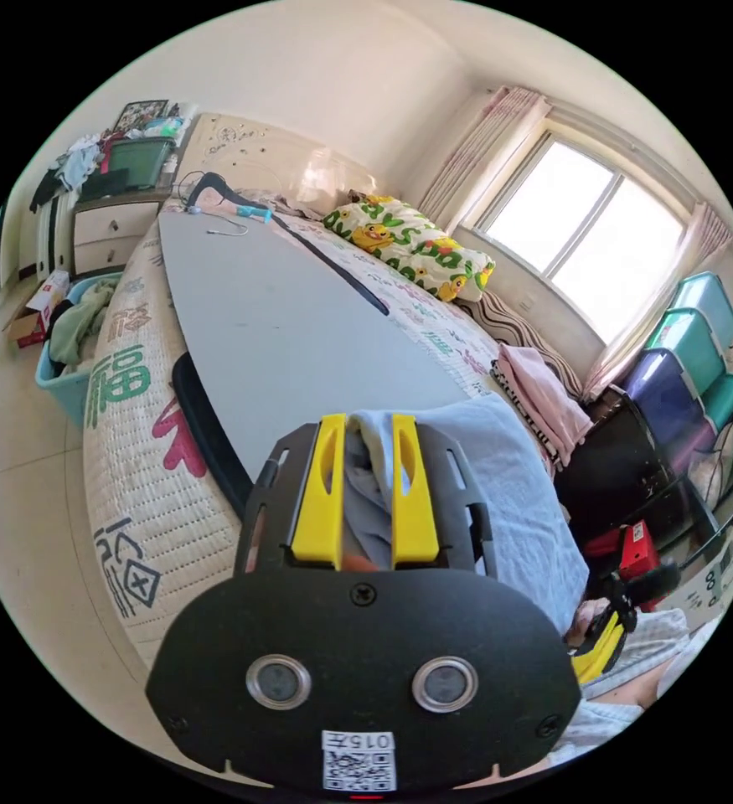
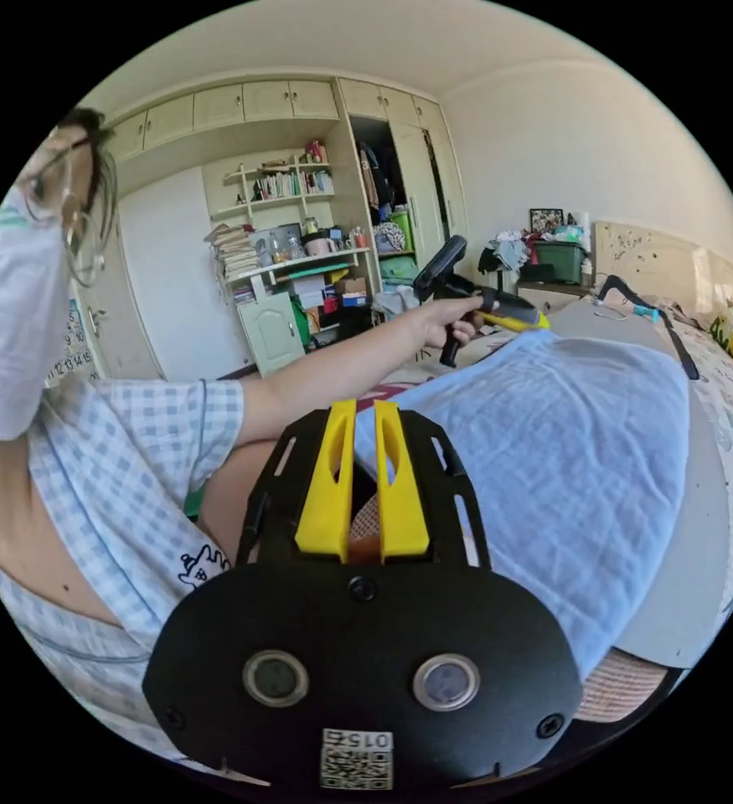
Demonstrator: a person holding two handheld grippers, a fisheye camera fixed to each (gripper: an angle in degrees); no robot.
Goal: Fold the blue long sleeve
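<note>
In the left gripper view, the left gripper (image 1: 366, 427) is seen from behind, its yellow jaws drawn close together with a bunched fold of the blue long sleeve (image 1: 500, 494) pinched between them. The rest of the garment is spread to the right of the jaws and hangs off the near end of a grey board (image 1: 282, 327). The board is laid lengthwise along a bed (image 1: 131, 435) and runs away ahead of the gripper. A clothes hanger (image 1: 232, 205) is placed at the board's far end. A patterned pillow (image 1: 408, 243) and a folded pink cloth (image 1: 542, 394) are located to the right of the board. A teal basket (image 1: 69, 389) holding clothes is set on the floor to the left of the bed. The right gripper (image 1: 598, 649) is visible low at the right edge.

In the right gripper view, the right gripper (image 2: 364, 414) is held with its jaws nearly closed at the near corner of the garment (image 2: 567, 469). Whether cloth is actually pressed between both jaws cannot be told. The garment is laid flat, ahead and to the right of the jaws. At its far edge, the left gripper (image 2: 521, 322) is gripped in the person's hand (image 2: 450, 322), with the forearm extended above the jaws.
</note>
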